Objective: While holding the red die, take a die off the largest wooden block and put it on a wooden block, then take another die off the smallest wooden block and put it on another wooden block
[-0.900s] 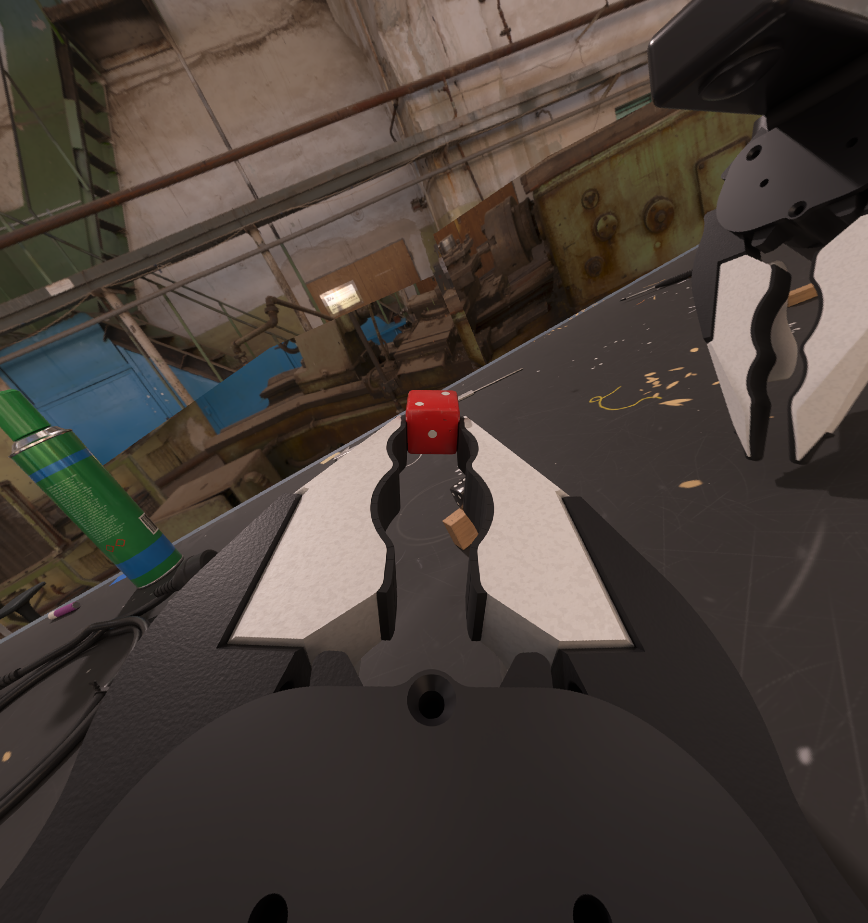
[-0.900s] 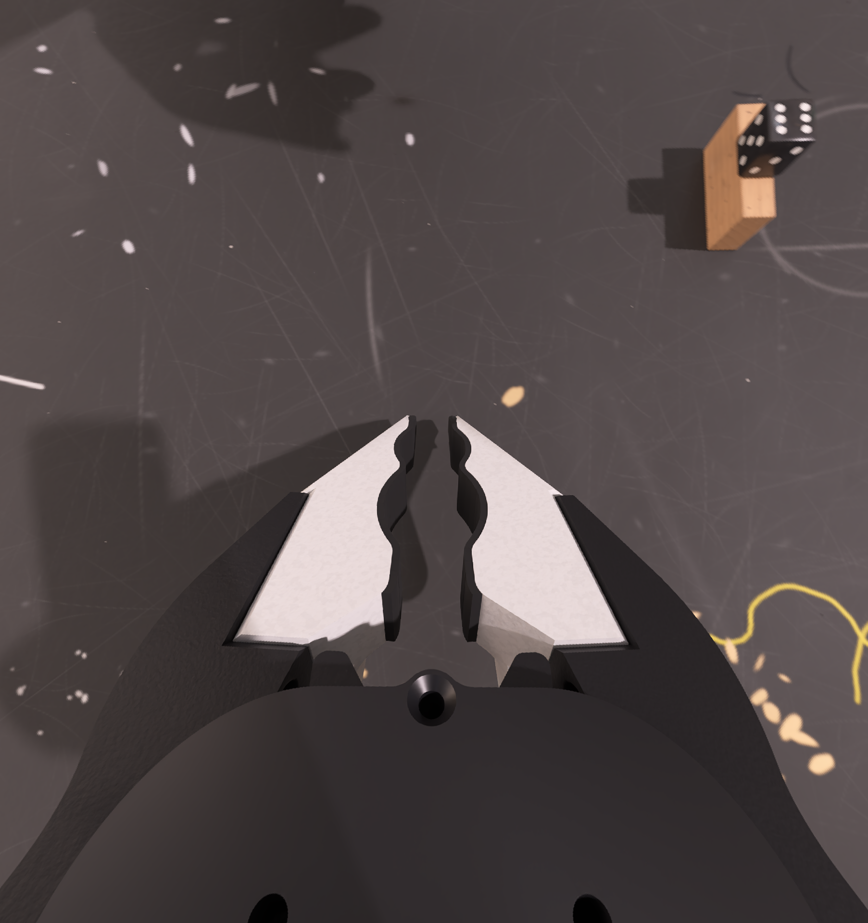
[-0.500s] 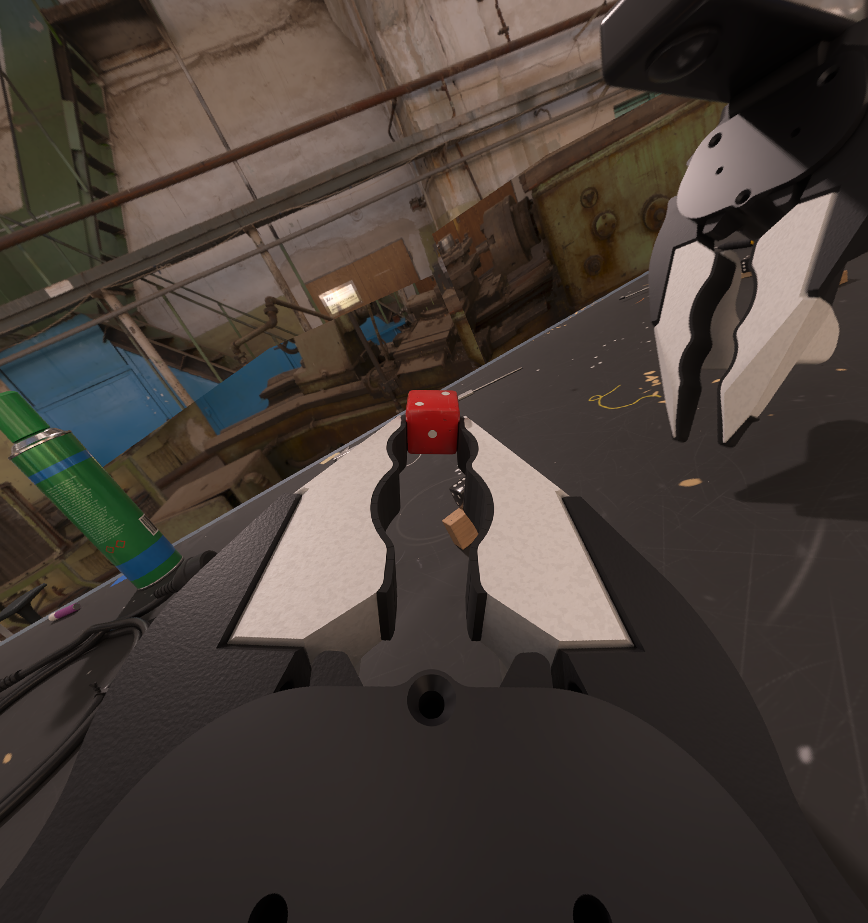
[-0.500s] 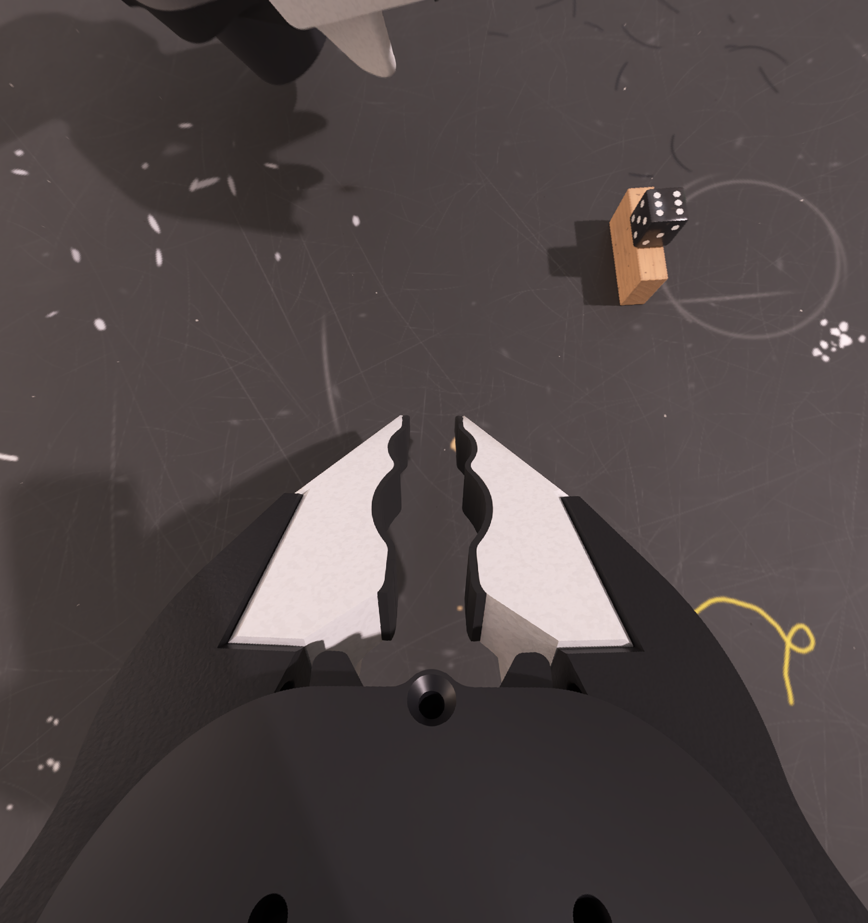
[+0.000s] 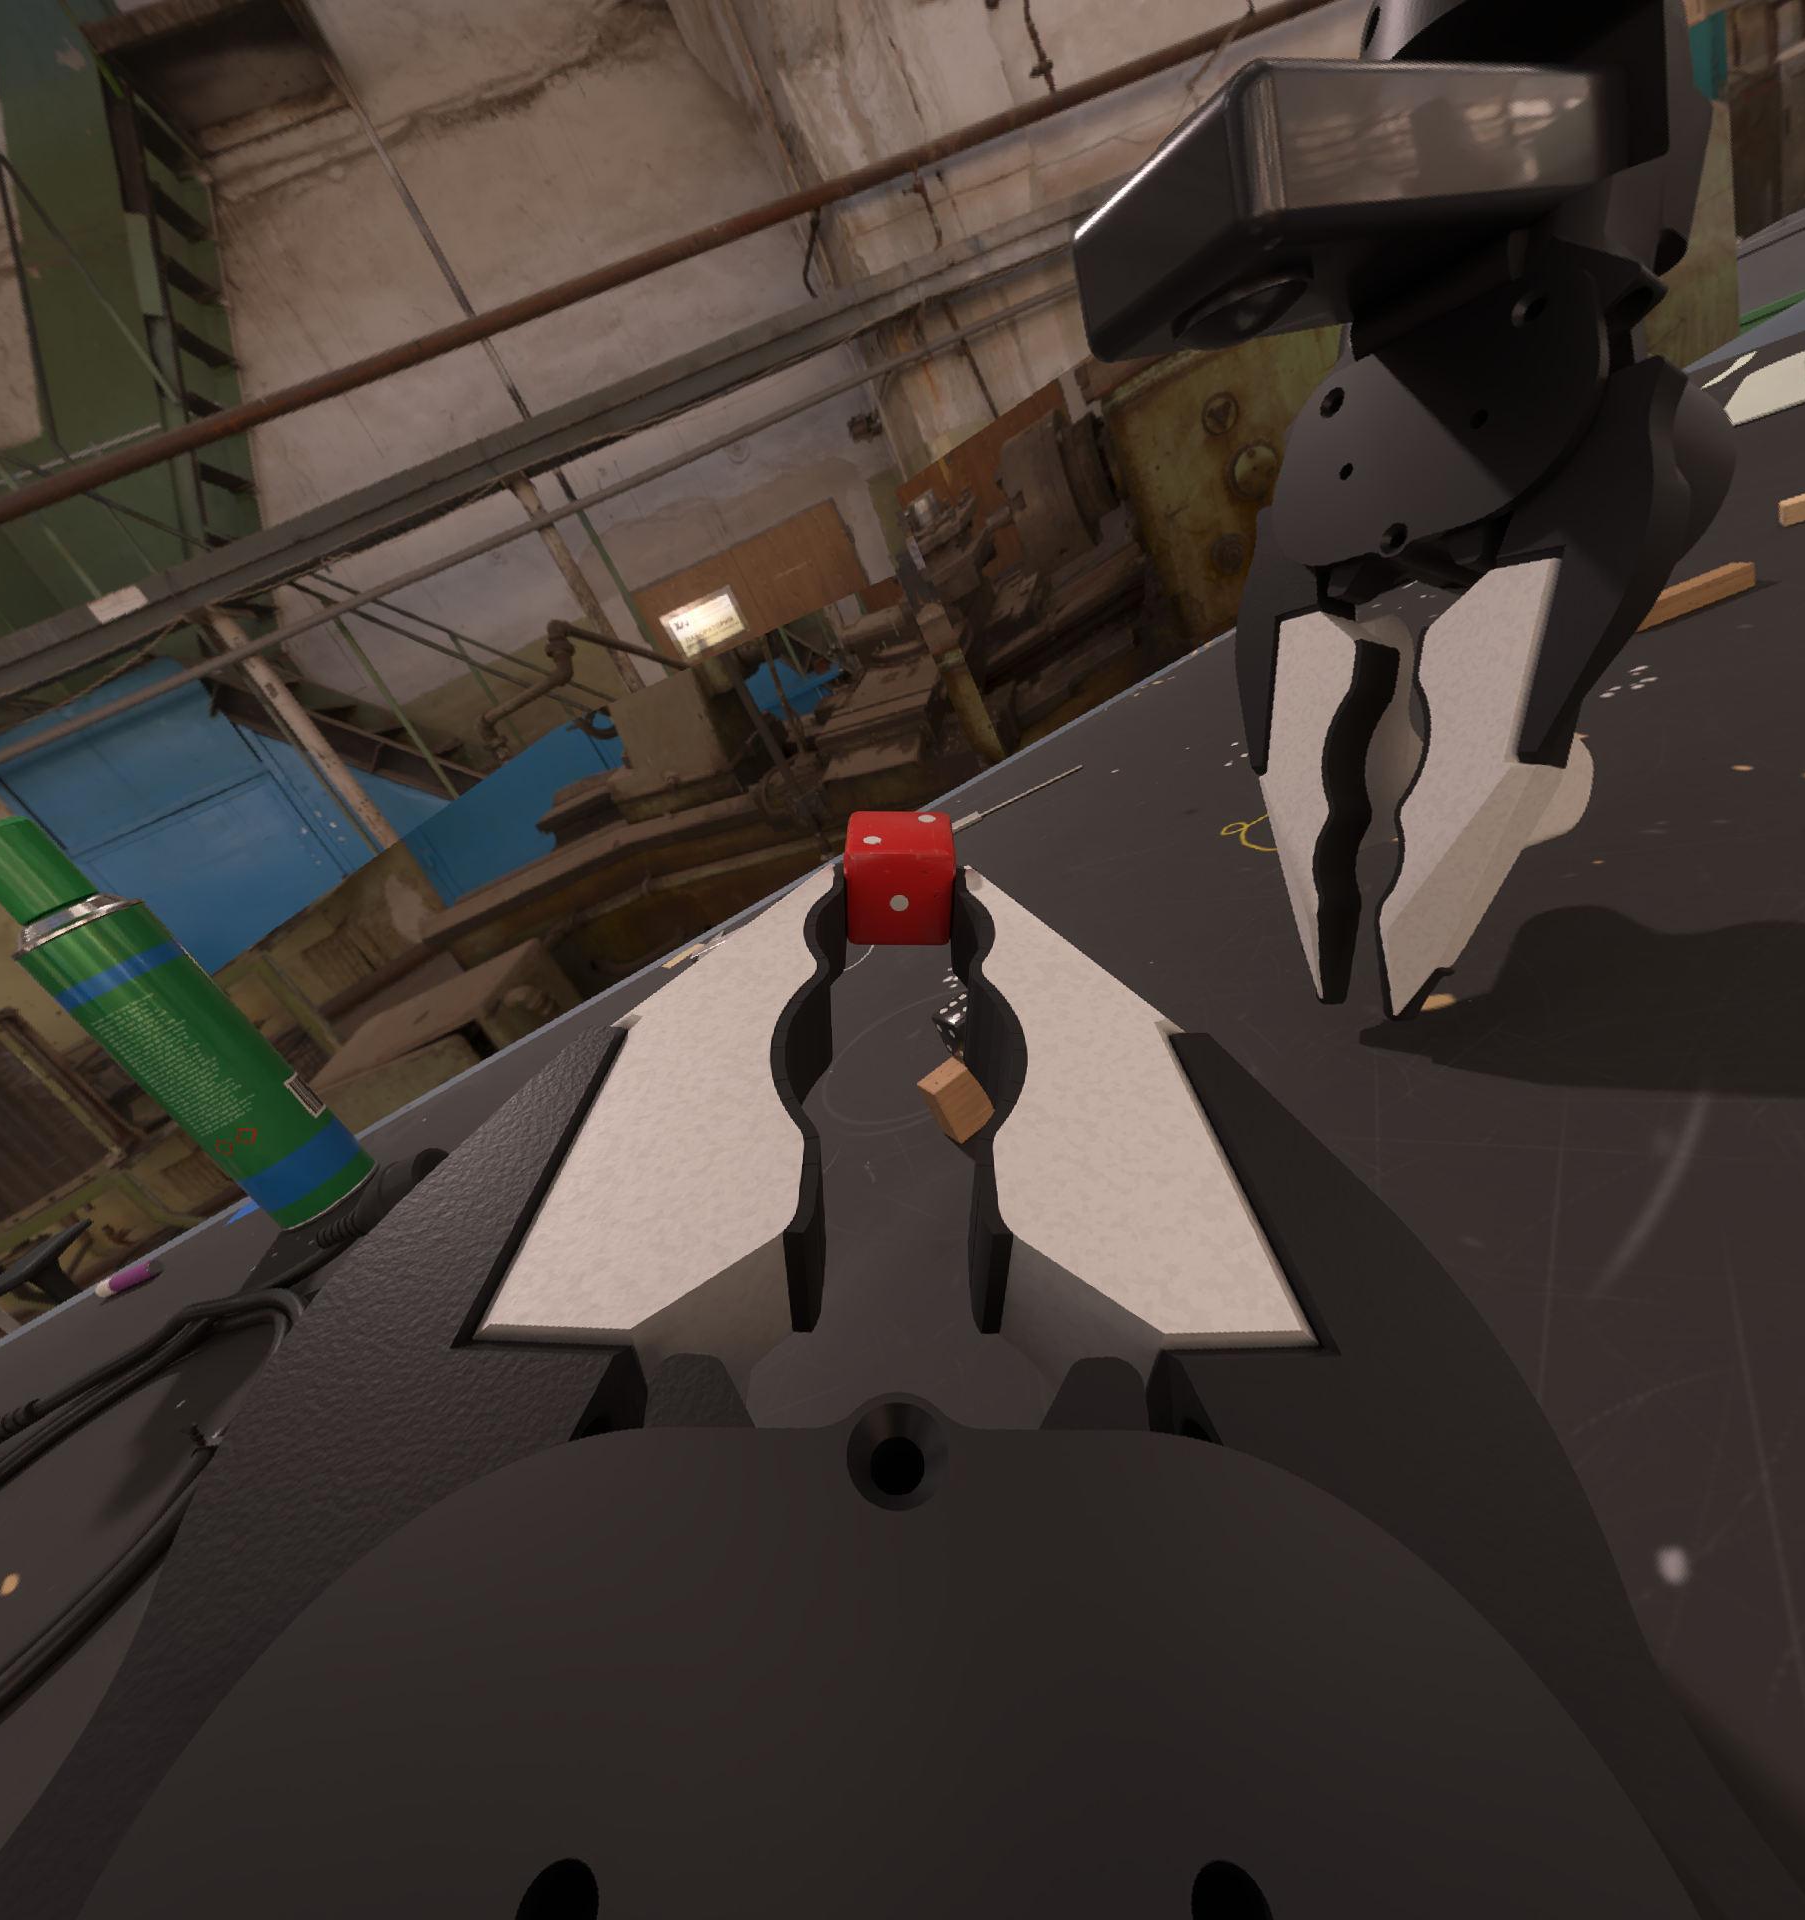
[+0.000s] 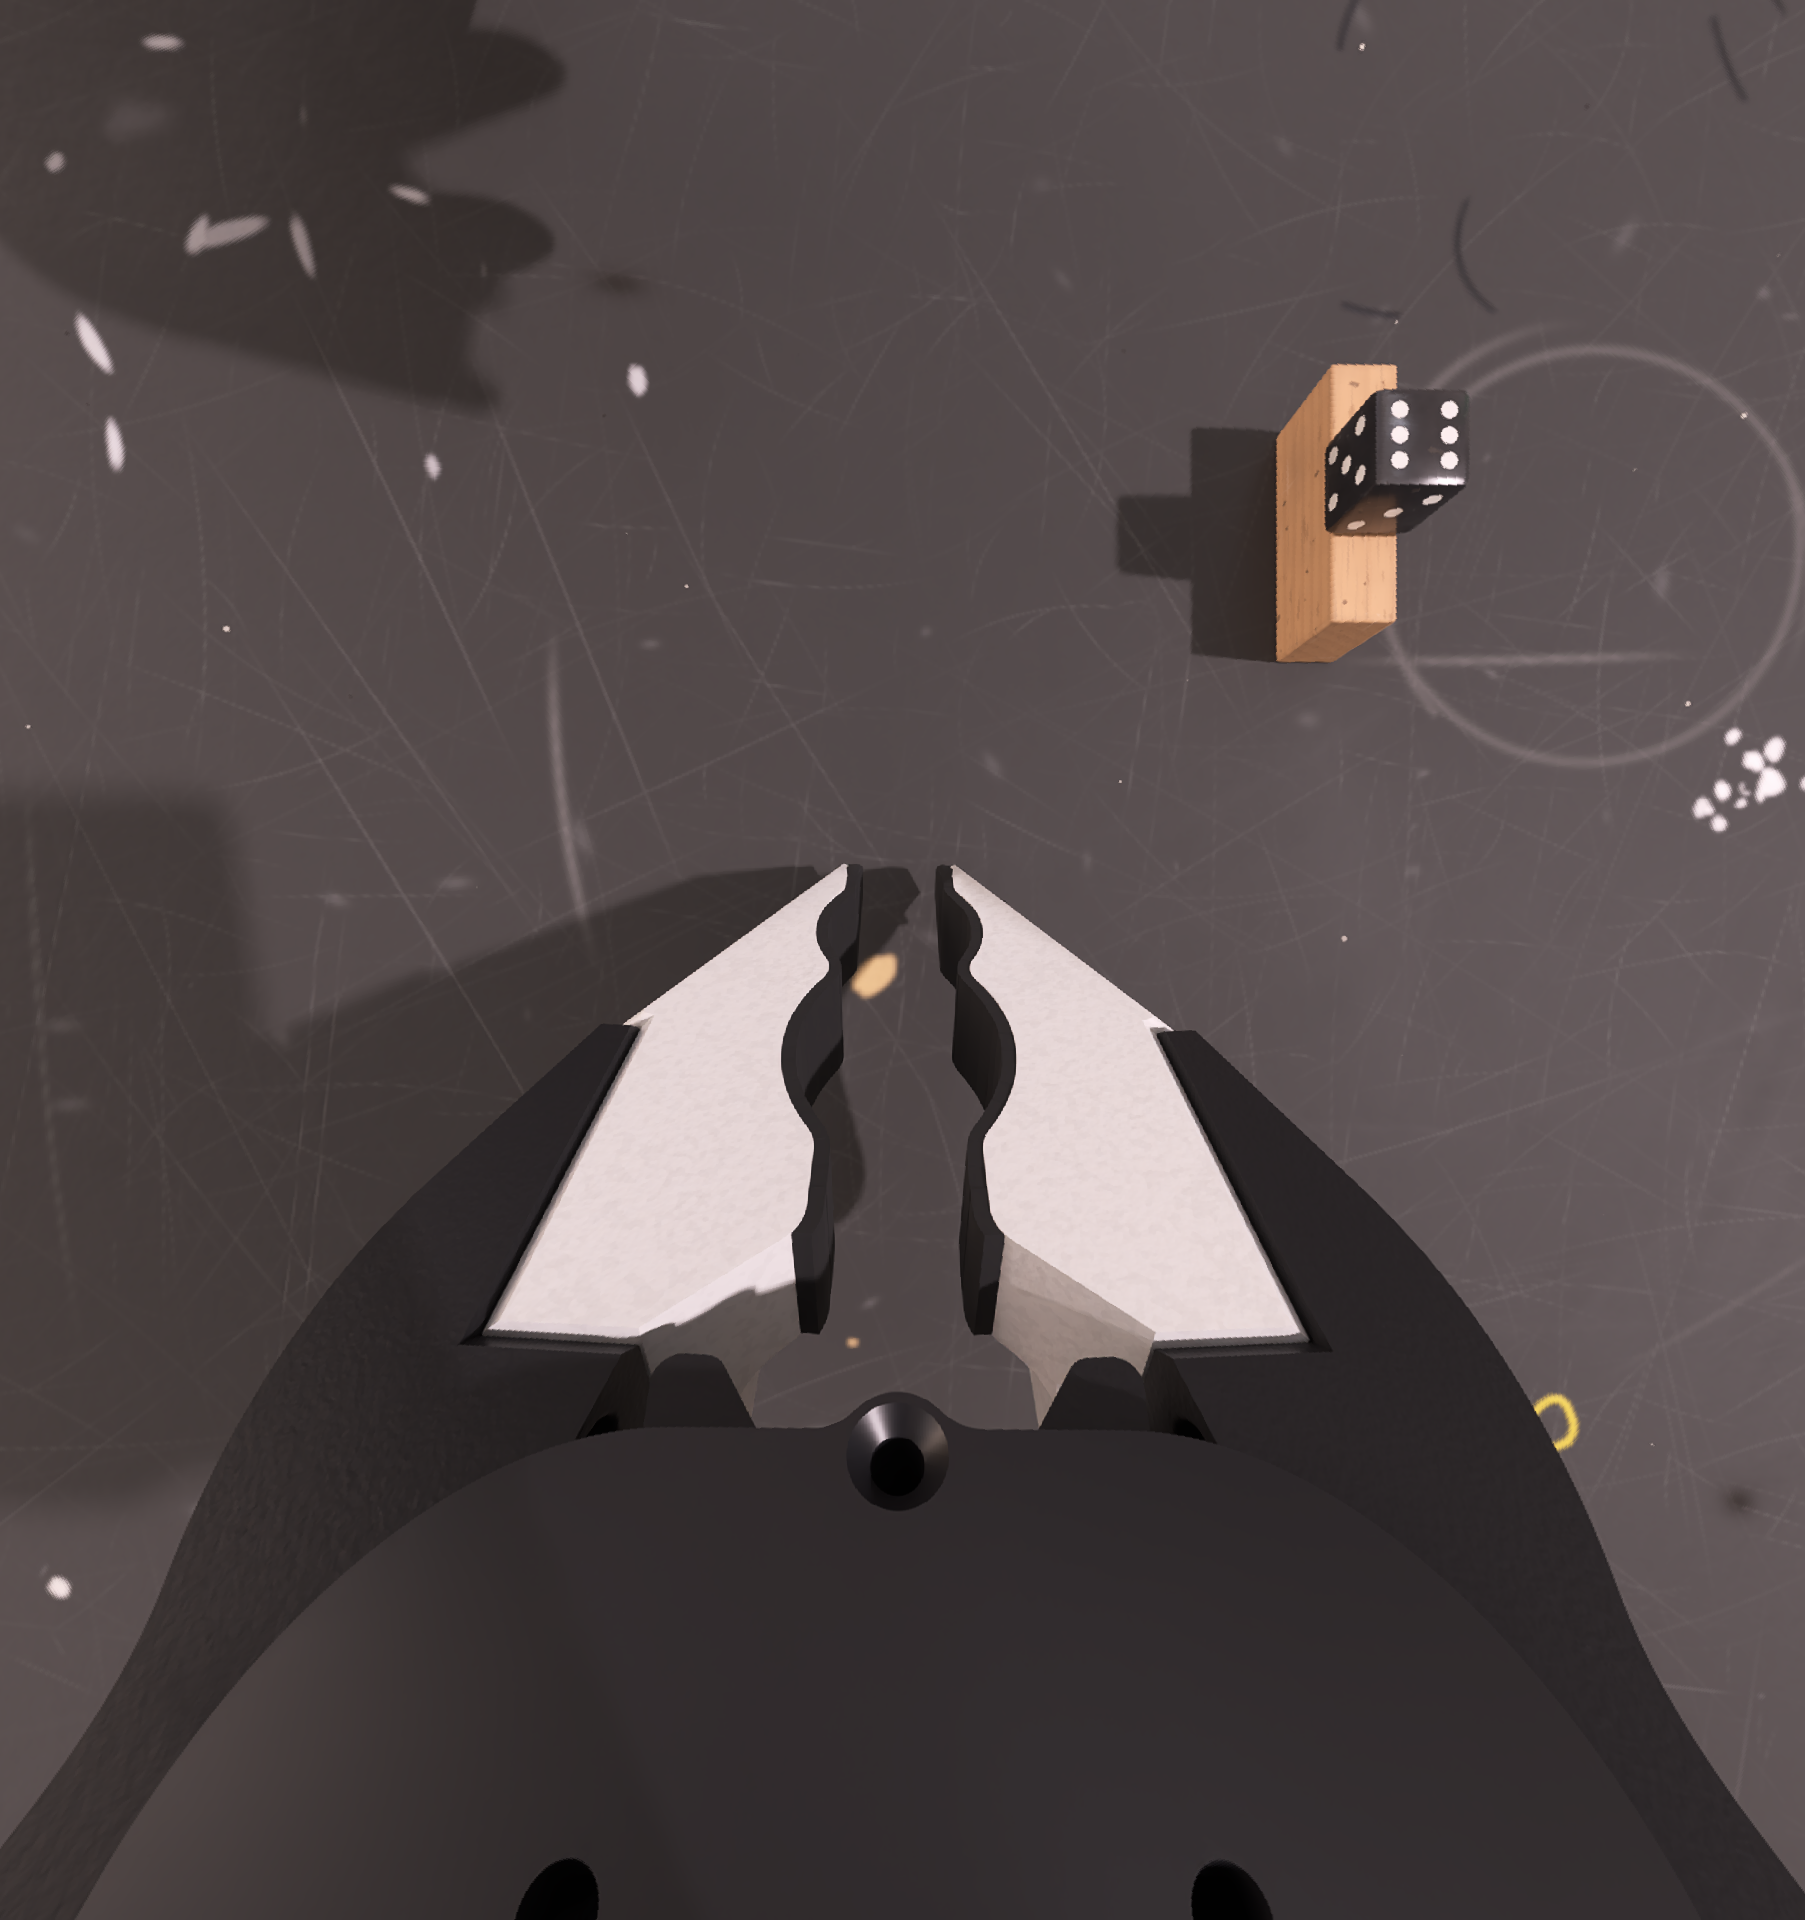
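My left gripper (image 5: 898, 883) is shut on the red die (image 5: 898, 878), held at its fingertips above the dark table. Between its fingers, farther off, stands a small wooden block (image 5: 955, 1099) with a black die (image 5: 952, 1023) on it. My right gripper (image 6: 896, 878) points down at the table, empty, its jaws a narrow gap apart. It also shows in the left wrist view (image 5: 1360, 992), hovering at the upper right. In the right wrist view the wooden block (image 6: 1334, 582) with the black die (image 6: 1397, 457) on top lies ahead and to the right of the fingertips.
A green and blue spray can (image 5: 171, 1039) stands at the table's left edge, with black cables (image 5: 98, 1455) beside it. Wooden sticks (image 5: 1698, 597) lie far right. The table (image 6: 462, 675) is scratched and paint-flecked, with a chalk ring (image 6: 1604, 561) by the block.
My right gripper has moved left in the left wrist view, nearer the block. In its own view the block with the black die has shifted down-left and grown. The left gripper has not moved.
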Tool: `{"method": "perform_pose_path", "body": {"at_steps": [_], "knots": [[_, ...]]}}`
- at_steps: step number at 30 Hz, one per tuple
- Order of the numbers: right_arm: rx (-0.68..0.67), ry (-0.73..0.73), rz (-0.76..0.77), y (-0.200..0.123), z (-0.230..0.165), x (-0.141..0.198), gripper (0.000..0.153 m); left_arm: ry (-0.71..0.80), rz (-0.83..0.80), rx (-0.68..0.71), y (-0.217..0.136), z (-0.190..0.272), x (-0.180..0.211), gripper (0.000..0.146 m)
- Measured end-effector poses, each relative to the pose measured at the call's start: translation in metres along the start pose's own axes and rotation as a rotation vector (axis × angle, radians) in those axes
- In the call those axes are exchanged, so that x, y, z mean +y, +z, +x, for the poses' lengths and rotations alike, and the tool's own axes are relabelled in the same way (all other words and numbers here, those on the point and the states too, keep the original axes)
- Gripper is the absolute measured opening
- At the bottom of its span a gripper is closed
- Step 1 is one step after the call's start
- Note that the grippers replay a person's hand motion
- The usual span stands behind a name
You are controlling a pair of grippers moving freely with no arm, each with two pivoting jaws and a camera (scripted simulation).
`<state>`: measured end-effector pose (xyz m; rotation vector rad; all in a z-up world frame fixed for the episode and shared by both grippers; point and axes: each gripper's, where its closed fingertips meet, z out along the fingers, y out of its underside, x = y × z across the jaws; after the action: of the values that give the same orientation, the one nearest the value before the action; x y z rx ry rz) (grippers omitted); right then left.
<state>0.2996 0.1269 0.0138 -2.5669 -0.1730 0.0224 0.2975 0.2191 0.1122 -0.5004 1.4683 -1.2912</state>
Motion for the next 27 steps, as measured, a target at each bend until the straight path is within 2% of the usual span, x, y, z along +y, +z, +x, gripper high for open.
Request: {"method": "perform_pose_path", "body": {"at_steps": [3,7,13,15,17,20,24,27], "knots": [[0.0,0.001,0.014,-0.003,0.003,-0.003,0.014,-0.002,0.0,-0.003,0.0,0.0,0.0,0.019],[0.031,0.078,0.115,-0.006,0.015,-0.019,0.022,-0.019,0.002,-0.023,-0.001,-0.004,0.0,0.019],[0.009,0.072,0.049,0.012,0.022,-0.024,0.025,-0.085,0.002,-0.088,-0.003,-0.018,0.001,0.019],[-0.01,0.069,0.028,0.017,0.023,-0.026,0.02,-0.102,0.002,-0.104,-0.004,-0.022,0.001,0.019],[-0.008,0.062,0.02,0.017,0.029,-0.029,0.006,-0.116,0.003,-0.111,-0.004,-0.024,0.001,0.019],[0.062,0.058,0.02,0.011,0.053,-0.037,0.003,-0.126,0.003,-0.122,-0.005,-0.026,0.002,0.019],[0.27,0.046,0.022,0.004,0.107,-0.051,0.003,-0.139,0.003,-0.131,-0.005,-0.028,0.002,0.019],[0.352,0.018,-0.032,0.008,0.138,-0.053,0.008,-0.142,0.003,-0.135,-0.005,-0.029,0.002,0.019]]}}
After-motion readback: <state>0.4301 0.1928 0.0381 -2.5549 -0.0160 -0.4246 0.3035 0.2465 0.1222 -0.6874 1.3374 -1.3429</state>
